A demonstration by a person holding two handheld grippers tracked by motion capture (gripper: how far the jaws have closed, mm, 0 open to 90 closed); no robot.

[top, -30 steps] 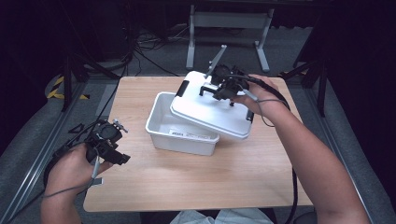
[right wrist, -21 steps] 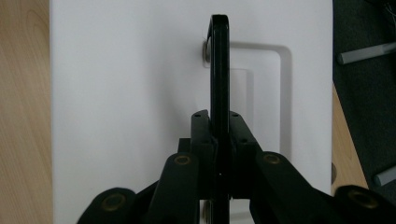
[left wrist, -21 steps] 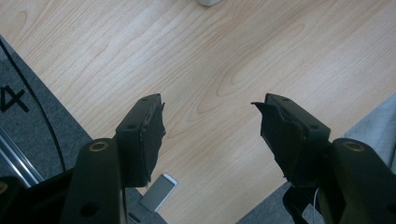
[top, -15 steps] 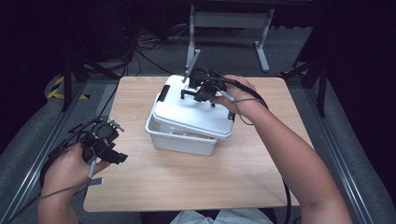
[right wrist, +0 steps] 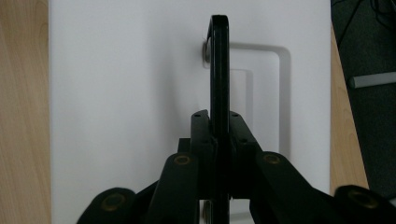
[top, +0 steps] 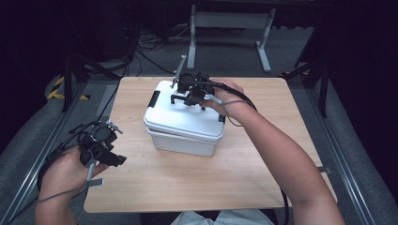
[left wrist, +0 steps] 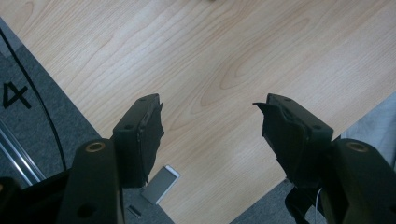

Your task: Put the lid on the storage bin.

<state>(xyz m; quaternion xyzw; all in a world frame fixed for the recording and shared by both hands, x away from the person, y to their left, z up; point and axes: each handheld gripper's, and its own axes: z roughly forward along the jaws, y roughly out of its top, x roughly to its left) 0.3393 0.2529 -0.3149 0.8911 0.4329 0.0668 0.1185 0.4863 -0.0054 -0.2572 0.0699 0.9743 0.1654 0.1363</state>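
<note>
I see a white lidded box (top: 183, 124) sitting near the middle of the wooden desk (top: 263, 173), its white lid (top: 187, 115) lying flat on top; my right gripper (top: 187, 93) hovers over the far end of that lid, jaws pressed together on the lid's black handle (right wrist: 219, 65), which stands upright on edge between them in the right gripper view; a recessed panel in the lid lies beneath the handle; my left gripper (left wrist: 210, 135) is held at the near left edge of the desk, well apart from the box, jaws spread wide with nothing between them, only bare wood below
</note>
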